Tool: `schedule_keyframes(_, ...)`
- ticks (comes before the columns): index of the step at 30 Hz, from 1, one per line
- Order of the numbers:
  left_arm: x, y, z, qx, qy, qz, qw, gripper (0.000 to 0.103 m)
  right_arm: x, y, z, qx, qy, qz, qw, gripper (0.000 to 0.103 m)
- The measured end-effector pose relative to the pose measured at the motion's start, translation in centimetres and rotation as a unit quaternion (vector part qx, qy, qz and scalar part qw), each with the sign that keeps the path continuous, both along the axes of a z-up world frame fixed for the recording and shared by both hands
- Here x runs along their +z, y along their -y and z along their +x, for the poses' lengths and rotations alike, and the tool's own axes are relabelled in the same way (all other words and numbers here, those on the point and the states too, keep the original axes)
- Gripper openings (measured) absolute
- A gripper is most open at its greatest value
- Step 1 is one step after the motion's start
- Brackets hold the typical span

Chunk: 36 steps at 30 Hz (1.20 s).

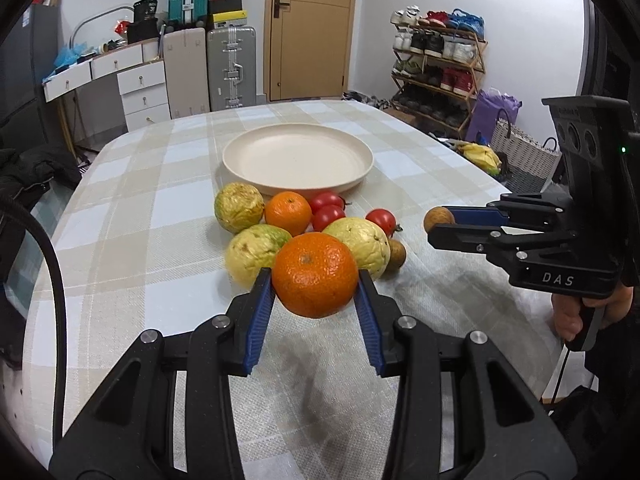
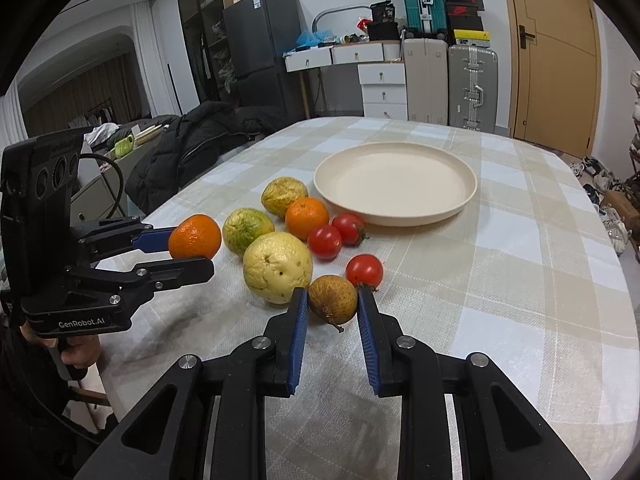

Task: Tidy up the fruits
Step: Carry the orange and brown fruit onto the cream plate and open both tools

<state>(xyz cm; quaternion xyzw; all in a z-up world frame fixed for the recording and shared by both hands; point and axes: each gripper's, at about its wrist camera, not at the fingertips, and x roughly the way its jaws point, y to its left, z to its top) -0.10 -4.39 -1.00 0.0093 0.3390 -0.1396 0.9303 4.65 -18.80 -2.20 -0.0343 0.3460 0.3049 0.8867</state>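
Left gripper (image 1: 316,288) clamps an orange (image 1: 315,274), lifted off the cloth (image 1: 120,240). Right gripper (image 2: 333,307) is closed on a small brown fruit (image 2: 333,299), apparently raised too. Plate (image 1: 298,157) is bare, just beyond the heap: guavas (image 2: 277,267), second orange (image 2: 307,213), three tomatoes (image 2: 364,270). Judgement: both loads are destined for the plate; the front fruits are picked first, clearing the reach.

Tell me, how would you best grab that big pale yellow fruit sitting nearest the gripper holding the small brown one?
Probably from above, closing across the widest middle of the pale yellow fruit. It is round and lumpy, so the middle gives the surest hold. A green-yellow fruit and tomatoes crowd its sides, leaving only the top free. The gripper would need to open wider than for the orange.
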Motion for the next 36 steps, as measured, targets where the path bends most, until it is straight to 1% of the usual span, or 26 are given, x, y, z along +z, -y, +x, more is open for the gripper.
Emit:
schedule_keyframes(7, 1.4, -0.8, 0.7, 0.016, 0.016, -0.008, 0.9997, 0.038, 1.4, 0.7, 0.9, -0.022, 0.015, 0.017, 0.999, 0.026)
schedule_keyframes(10, 2.1, -0.9, 1.1, 0.024, 0.026, -0.002, 0.9994, 0.038, 2.0, 0.8, 1.5, -0.029, 0.019, 0.024, 0.999, 0.026)
schedule_keyframes(19, 4.1, -1.3, 3.7, 0.039, 0.047, -0.005, 0.9981, 0.038, 3.6, 1.6, 3.5, -0.048, 0.025, 0.048, 0.997, 0.026)
schedule_keyframes(27, 4.6, -0.6, 6.7, 0.036, 0.044, -0.006, 0.9984, 0.038, 4.7, 1.2, 5.7, -0.053, 0.027, 0.049, 0.997, 0.026)
schedule_keyframes(36, 3.5, 0.4, 10.6, 0.029, 0.027, 0.000, 0.9992, 0.038, 3.6, 0.8, 8.1, -0.055, 0.004, 0.049, 0.997, 0.026)
